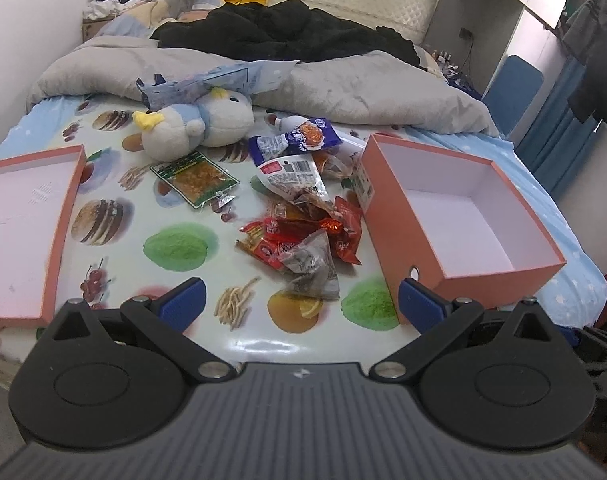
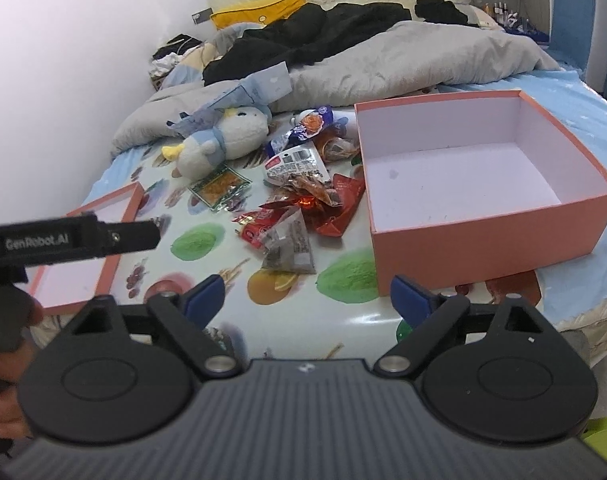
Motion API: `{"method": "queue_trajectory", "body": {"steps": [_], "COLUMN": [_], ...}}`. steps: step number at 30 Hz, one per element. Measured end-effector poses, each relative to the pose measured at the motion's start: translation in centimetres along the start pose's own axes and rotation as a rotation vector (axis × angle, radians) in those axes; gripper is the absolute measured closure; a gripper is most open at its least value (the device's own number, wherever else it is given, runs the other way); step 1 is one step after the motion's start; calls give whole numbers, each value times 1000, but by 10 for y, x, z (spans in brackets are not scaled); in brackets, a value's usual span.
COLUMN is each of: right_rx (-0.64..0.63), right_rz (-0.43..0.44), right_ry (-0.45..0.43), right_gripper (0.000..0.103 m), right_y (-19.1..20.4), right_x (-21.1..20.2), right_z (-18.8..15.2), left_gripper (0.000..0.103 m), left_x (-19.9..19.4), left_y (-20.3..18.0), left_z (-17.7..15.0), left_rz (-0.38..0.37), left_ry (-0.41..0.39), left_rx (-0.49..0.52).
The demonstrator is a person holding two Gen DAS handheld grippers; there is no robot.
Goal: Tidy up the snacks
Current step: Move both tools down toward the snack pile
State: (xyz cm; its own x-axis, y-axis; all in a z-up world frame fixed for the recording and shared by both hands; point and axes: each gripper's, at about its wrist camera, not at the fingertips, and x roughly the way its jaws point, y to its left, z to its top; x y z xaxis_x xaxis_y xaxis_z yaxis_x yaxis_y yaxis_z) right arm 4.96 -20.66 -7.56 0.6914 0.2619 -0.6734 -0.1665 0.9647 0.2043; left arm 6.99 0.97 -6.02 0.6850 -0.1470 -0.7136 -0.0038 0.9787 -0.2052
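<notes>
Both grippers (image 1: 301, 300) (image 2: 307, 298) wide, empty, above crinkly foil snack packets (image 1: 303, 236) beside rectangular cardboard box (image 1: 407, 232).

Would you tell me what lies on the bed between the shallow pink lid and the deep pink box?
In both views, the pile of snack packets and a green packet lie between lid and box, on the fruit-print sheet.

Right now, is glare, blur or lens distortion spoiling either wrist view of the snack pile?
Left wrist view: sharp on the snack pile; white glare on the glossy mat just ahead of the gripper; fisheye bends the pink box. Right wrist view: softer overall, edges smeared, the same glare, pile still readable.
</notes>
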Motion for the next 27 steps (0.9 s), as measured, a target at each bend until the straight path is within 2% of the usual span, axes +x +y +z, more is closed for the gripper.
{"method": "queue_trajectory", "body": {"steps": [6, 12, 14, 22, 24, 27], "right_rx": [-79, -110, -120, -183, -193, -196], "right_rz": [-2, -2, 15, 97, 94, 93], "right_ry": [-2, 19, 31, 28, 40, 70], "right_gripper": [12, 12, 12, 12, 12, 19], "right_y": [11, 22, 27, 47, 51, 53], "right_x": [20, 45, 52, 80, 91, 110], "right_z": [-1, 2, 3, 8, 10, 13], "left_gripper": [0, 1, 1, 1, 1, 1], "left_x": [26, 59, 71, 109, 119, 138], "left_y": [18, 37, 46, 70, 74, 81], "left_z": [8, 10, 11, 18, 20, 22], "left_rz": [-6, -24, -51, -55, -65, -78], "left_ry": [34, 101, 122, 144, 149, 166], "left_rx": [-30, -62, -89, -87, -91, -103]}}
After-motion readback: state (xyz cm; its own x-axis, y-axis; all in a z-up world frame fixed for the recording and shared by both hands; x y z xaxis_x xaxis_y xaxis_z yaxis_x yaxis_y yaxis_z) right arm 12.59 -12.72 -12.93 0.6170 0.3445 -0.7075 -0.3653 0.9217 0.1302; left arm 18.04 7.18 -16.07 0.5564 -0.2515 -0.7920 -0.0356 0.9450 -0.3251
